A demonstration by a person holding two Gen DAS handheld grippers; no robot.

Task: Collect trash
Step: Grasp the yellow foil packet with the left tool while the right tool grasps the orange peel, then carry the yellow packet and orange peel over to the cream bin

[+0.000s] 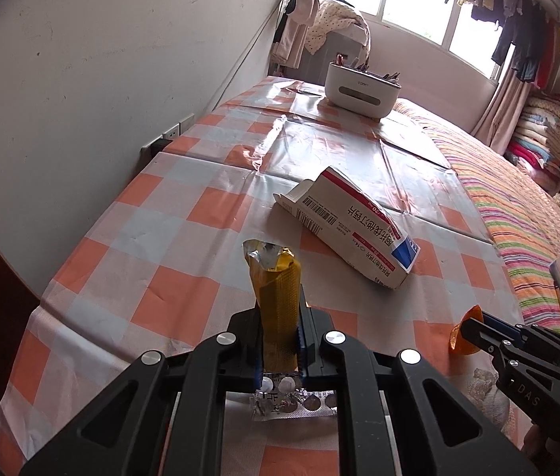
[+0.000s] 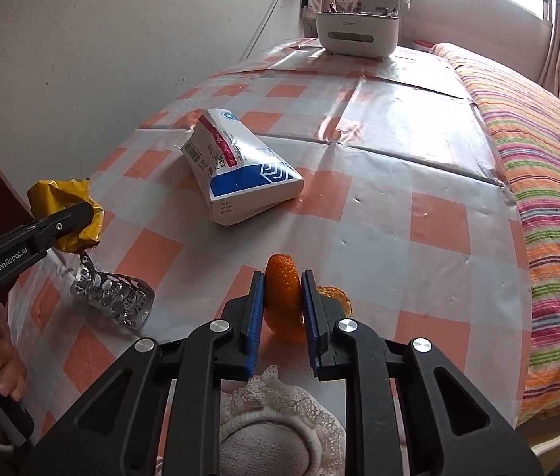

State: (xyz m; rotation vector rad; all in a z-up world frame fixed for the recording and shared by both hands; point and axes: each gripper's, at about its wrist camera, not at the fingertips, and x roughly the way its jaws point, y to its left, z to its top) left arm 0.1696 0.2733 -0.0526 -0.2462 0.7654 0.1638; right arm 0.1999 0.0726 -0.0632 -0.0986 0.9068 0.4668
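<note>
Peel (image 2: 283,293) sat clamped between the blue pads (image 2: 255,317) of the right gripper (image 2: 282,309), a curl of orange skin standing on edge, its lower part at the tablecloth (image 2: 399,238) and a further scrap of it showing just past the right pad. The left gripper (image 1: 280,341) was closed on a yellow wrapper (image 1: 278,297), which rose upright from the jaws, torn foil mouth at the top. Both hands were therefore full.

Under the left gripper, on the cloth, lay a spent blister pack (image 1: 295,398), crumpled and silver; from the right wrist view it sat just beside the left jaws and well apart from the right ones. Farther out, near the middle of the table, a white medicine box (image 1: 349,230) lay on its side with one flap open, its long axis slanting across the table from the far left to the near right. It lay ahead of both grippers, roughly between them, about equally reachable.

At the far end stood a white bin (image 1: 359,91), well beyond the box and straight up the table from both hands. I judged this the likely place for the trash, though nothing confirmed it. If so, the coming move would be a carry forward along the table's length, past the box, with peel and wrapper held.

A striped blanket (image 2: 537,182) bordered the table on the right.
</note>
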